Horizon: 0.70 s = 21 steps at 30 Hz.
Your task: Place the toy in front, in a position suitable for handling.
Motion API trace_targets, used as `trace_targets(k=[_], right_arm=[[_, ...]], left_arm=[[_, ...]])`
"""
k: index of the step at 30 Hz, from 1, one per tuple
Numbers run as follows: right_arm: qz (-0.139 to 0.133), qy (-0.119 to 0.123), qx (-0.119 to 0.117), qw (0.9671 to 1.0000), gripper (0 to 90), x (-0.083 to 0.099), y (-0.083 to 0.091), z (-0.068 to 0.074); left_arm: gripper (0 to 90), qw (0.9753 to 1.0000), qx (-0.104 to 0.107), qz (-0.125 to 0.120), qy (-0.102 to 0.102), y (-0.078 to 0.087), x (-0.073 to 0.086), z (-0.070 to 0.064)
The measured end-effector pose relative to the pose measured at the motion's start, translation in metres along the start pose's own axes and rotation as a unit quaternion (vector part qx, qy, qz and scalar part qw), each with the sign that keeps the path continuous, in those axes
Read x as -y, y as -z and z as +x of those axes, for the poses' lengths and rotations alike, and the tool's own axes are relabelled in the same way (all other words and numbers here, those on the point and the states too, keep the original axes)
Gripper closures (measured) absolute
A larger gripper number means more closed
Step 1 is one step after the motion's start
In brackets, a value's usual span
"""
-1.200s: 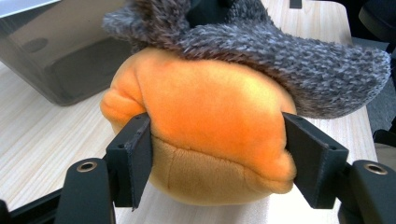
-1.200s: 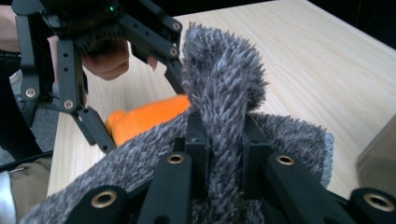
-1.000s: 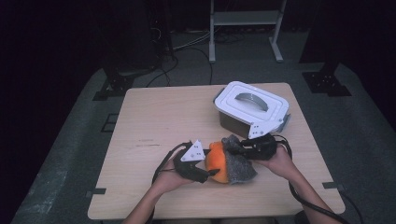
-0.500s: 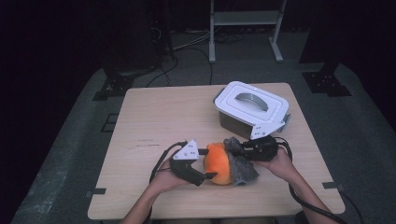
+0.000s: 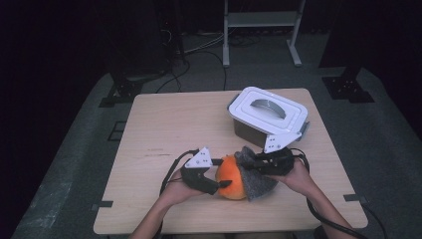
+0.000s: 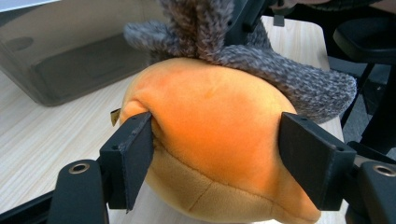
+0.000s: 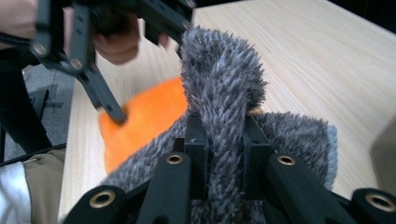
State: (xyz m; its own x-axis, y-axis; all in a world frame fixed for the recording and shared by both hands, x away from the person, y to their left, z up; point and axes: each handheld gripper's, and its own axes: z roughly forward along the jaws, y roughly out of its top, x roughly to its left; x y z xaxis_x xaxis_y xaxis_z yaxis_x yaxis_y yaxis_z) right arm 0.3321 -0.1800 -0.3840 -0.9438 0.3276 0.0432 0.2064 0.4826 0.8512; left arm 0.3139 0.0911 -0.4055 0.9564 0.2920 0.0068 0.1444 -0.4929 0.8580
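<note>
No writing is legible on the orange plush (image 6: 219, 140), apparently held by the left claw (image 6: 217, 158).

A lidded white container (image 5: 267, 115) with a grey handle stands on the far right part of the wooden table (image 5: 164, 129). A white metal rack (image 5: 261, 22) stands on the floor beyond, cables beside it.

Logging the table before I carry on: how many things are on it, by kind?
Orange plush toy: 1
Grey fuzzy cloth: 1
Lidded plastic box: 1
Total: 3
</note>
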Motion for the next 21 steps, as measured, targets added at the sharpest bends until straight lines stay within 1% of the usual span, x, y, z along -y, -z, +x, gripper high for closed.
trace_targets(k=[2,4,5,7,9,11,13,17,19,21], right_arm=[[-0.003,0.013,-0.004,0.9999,76.0,-0.008,-0.003,0.004],[-0.008,0.019,-0.015,0.9997,76.0,-0.016,-0.009,0.007],[-0.006,0.023,-0.016,0.9996,76.0,-0.018,-0.011,0.008],[0.003,0.034,-0.013,0.9993,76.0,-0.021,-0.015,0.010],[0.003,0.032,-0.016,0.9993,76.0,-0.020,-0.015,0.009],[0.003,0.027,-0.014,0.9995,76.1,-0.017,-0.012,0.007],[0.002,0.016,-0.011,0.9998,76.0,-0.011,-0.007,0.002],[0.001,-0.016,-0.002,0.9999,76.0,0.008,0.001,-0.010],[-0.002,-0.022,-0.003,0.9997,76.1,0.014,0.002,-0.010],[-0.004,-0.025,-0.005,0.9997,76.2,0.018,0.002,-0.007]], left_arm=[[27.0,1.0000,-0.001,0.003,-0.006,0.000,0.000,0.000],[27.0,0.9998,-0.006,0.008,-0.019,0.000,-0.001,-0.003],[27.1,0.9996,-0.009,0.012,-0.025,0.000,-0.001,-0.003],[27.1,0.9995,-0.011,0.016,-0.024,0.001,0.001,-0.003],[27.5,0.9996,-0.010,0.013,-0.021,0.002,0.002,-0.003],[27.6,0.9998,-0.011,0.010,-0.015,0.002,0.003,-0.003],[27.6,0.9998,-0.010,0.008,-0.014,0.001,0.003,-0.003],[27.5,0.9999,-0.005,0.010,-0.011,0.002,0.001,-0.001],[27.5,0.9999,0.009,0.003,0.003,0.003,0.000,0.001],[27.9,0.9998,0.011,-0.005,0.018,0.005,-0.003,0.003]])
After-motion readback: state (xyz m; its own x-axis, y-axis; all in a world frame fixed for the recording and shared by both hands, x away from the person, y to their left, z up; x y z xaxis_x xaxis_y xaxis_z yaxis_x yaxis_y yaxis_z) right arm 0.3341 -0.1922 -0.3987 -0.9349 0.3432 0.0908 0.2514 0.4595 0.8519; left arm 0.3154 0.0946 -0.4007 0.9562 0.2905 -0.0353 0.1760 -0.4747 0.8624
